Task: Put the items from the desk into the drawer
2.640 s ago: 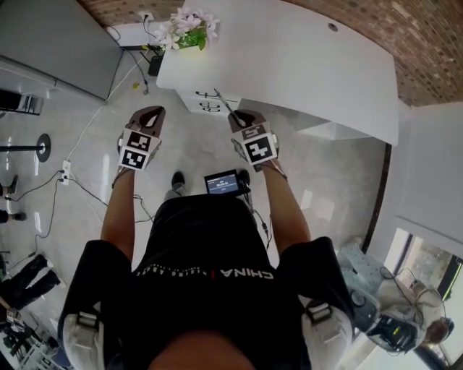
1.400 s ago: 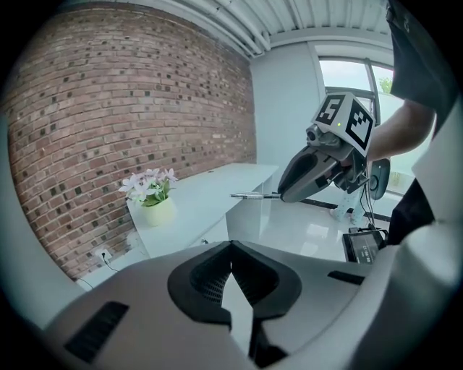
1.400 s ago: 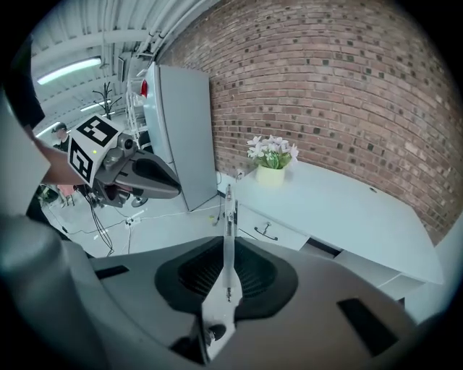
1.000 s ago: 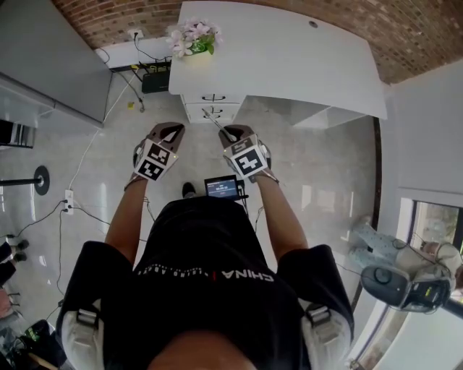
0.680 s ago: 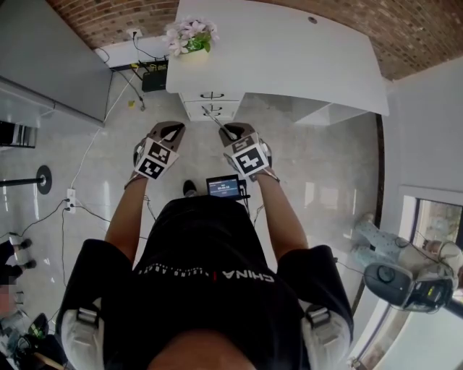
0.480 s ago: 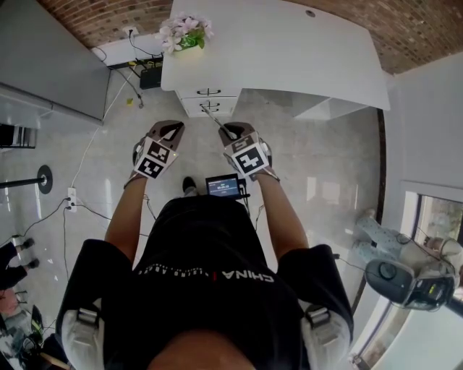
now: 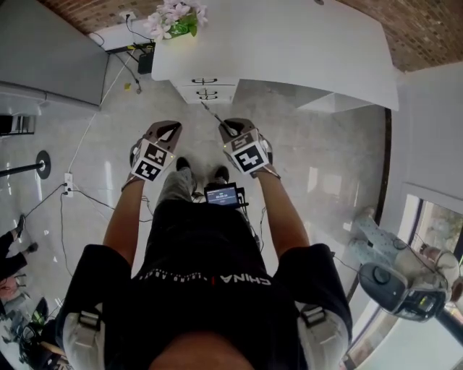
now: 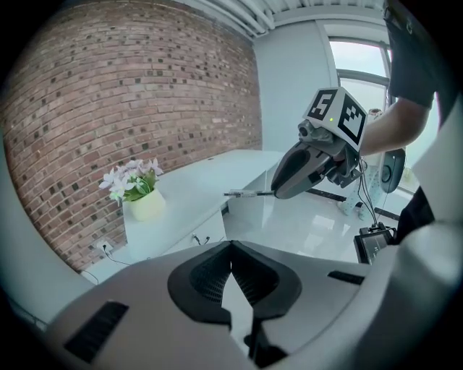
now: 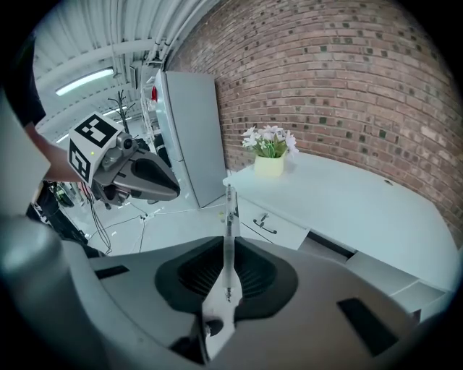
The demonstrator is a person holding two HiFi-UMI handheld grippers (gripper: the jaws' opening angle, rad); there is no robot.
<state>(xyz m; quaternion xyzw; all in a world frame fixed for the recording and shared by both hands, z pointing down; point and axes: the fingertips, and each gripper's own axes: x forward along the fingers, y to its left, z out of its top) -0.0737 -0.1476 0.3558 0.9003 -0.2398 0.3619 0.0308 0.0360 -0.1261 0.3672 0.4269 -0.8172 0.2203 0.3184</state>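
I stand on the floor a little short of the white desk (image 7: 289,43). My right gripper (image 7: 230,128) is shut on a thin pen (image 7: 211,113) that sticks out ahead towards the desk's two stacked drawers (image 7: 205,90). In the right gripper view the pen (image 9: 229,231) runs up between the jaws of the right gripper (image 9: 228,249), with the desk (image 9: 362,209) and the top drawer (image 9: 269,225) beyond. My left gripper (image 7: 168,128) hangs beside it, shut and empty. The left gripper (image 8: 231,246) shows nothing between its jaws. Both drawers look closed.
A pot of pale flowers (image 7: 173,18) stands on the desk's left corner. A tall grey cabinet (image 7: 43,43) is at the left, with cables and a power strip (image 7: 66,184) on the floor. A small screen (image 7: 222,194) hangs at my waist. Another person (image 7: 394,278) is at the lower right.
The desk has slid up and left in the head view, and my feet now show below the grippers. Both grippers keep their pose, the pen still held in the right one.
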